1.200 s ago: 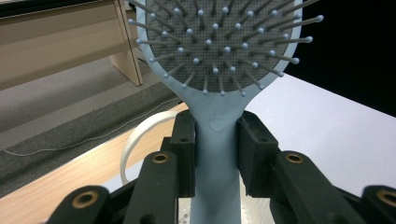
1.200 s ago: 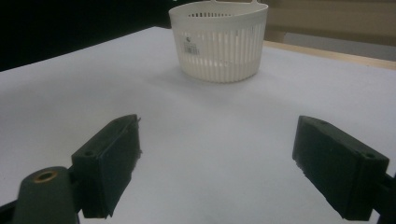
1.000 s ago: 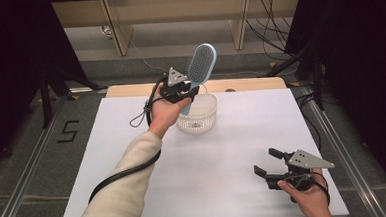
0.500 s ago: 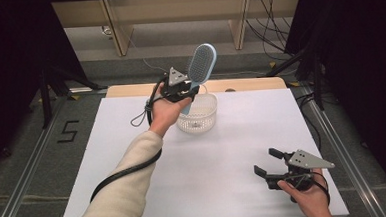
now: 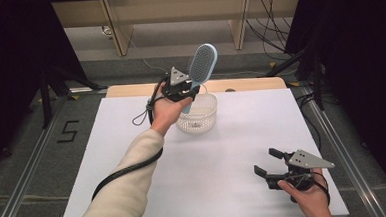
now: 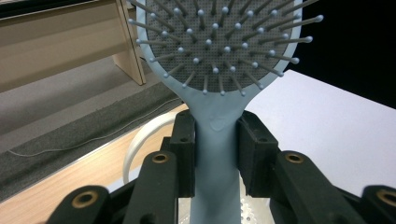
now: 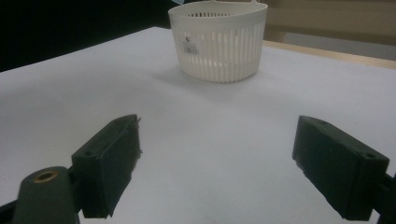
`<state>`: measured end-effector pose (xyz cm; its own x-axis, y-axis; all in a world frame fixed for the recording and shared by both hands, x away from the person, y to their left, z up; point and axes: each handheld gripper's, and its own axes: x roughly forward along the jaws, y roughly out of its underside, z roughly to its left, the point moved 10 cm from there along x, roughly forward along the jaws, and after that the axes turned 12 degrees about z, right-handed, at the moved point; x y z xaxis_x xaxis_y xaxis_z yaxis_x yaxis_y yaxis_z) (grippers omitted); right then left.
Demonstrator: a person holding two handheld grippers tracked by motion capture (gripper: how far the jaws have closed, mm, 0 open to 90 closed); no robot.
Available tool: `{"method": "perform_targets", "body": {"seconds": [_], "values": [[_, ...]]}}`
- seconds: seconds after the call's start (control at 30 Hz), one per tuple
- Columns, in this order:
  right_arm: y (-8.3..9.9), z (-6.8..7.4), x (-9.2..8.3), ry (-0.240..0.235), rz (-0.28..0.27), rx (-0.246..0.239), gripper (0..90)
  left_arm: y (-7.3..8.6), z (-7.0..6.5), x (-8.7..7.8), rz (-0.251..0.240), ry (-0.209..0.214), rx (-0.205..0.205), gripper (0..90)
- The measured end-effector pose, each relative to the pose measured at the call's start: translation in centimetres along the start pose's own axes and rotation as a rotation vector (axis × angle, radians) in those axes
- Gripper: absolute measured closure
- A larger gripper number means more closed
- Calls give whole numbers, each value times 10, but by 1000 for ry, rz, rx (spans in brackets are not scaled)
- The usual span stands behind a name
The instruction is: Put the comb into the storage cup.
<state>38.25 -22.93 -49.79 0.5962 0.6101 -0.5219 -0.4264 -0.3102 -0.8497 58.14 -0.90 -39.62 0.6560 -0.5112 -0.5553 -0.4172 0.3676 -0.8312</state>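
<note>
The light-blue hairbrush [image 5: 199, 70] stands upright above the white basket [image 5: 197, 114], its handle clamped between the jaws of your left gripper [image 5: 182, 90] at the table's [image 5: 132, 141] twelve o'clock. Your right gripper [image 5: 270, 163], jaws wide apart and holding nothing, rests at five o'clock.

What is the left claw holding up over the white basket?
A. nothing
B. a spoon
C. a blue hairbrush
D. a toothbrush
C: the left claw is clamped on the handle of a light blue hairbrush with ball-tipped bristles, and the high view shows it raised above the white basket.
</note>
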Motion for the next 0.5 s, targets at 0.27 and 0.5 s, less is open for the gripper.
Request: {"method": "perform_targets", "body": {"seconds": [0.27, 0.5], "values": [[0, 0, -1, -1, 6, 3, 158, -1, 0, 3, 0, -1, 4, 698], [0, -1, 0, 2, 4, -1, 158, -1, 2, 4, -2, -2, -3, 698]]}}
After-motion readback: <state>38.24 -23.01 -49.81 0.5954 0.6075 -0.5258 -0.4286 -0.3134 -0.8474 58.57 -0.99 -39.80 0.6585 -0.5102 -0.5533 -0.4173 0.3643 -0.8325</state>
